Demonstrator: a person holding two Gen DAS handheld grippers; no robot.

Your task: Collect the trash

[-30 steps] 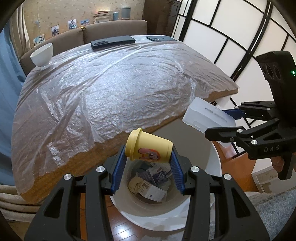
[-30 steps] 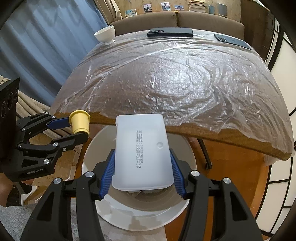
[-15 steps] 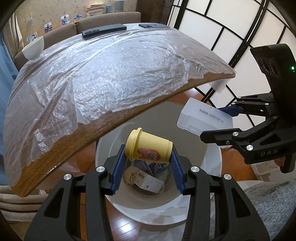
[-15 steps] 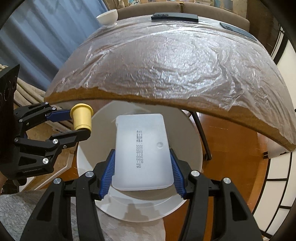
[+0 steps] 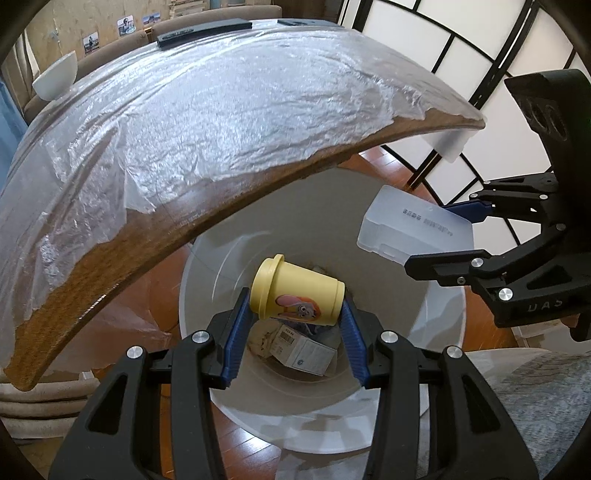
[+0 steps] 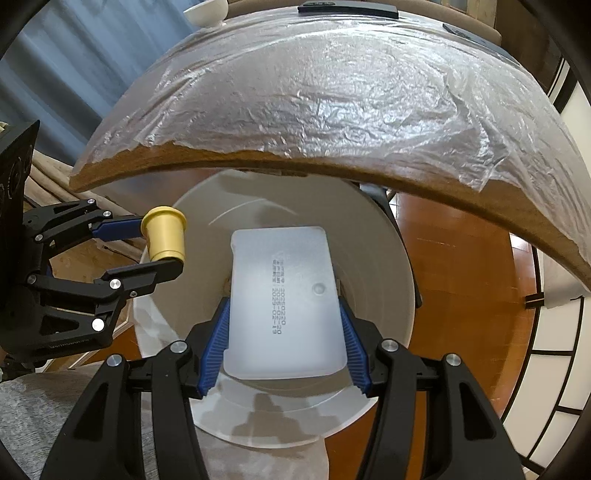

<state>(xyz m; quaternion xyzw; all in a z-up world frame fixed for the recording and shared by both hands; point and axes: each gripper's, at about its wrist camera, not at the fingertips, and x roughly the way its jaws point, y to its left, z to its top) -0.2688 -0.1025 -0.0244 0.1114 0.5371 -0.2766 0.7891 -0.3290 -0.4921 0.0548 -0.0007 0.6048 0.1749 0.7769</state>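
Note:
My left gripper [image 5: 295, 325] is shut on a yellow lidded cup [image 5: 295, 295] with a cartoon picture, held sideways above the mouth of a white trash bin [image 5: 436, 354]. Cardboard boxes and crumpled paper [image 5: 295, 347] lie at the bin's bottom. My right gripper [image 6: 284, 336] is shut on a flat translucent plastic box [image 6: 284, 299] with printed dates, held over the same bin [image 6: 391, 266]. In the right wrist view the left gripper [image 6: 162, 240] with the yellow cup [image 6: 164, 236] hangs at the bin's left rim. In the left wrist view the right gripper [image 5: 443, 236] holds the plastic box [image 5: 410, 229] at the bin's right.
A wooden table [image 5: 184, 229] covered with a clear plastic sheet [image 5: 221, 110] overhangs the bin's far side. On it stand a white bowl [image 5: 55, 81] and dark remotes [image 5: 203, 29]. A paper-panel screen [image 5: 461, 44] is at the right, a grey rug [image 5: 535, 398] and blue curtain [image 6: 74, 66] nearby.
Both grippers have sunk with their loads toward the bin. The table edge now sits higher in both views and the bin's opening fills more of the picture.

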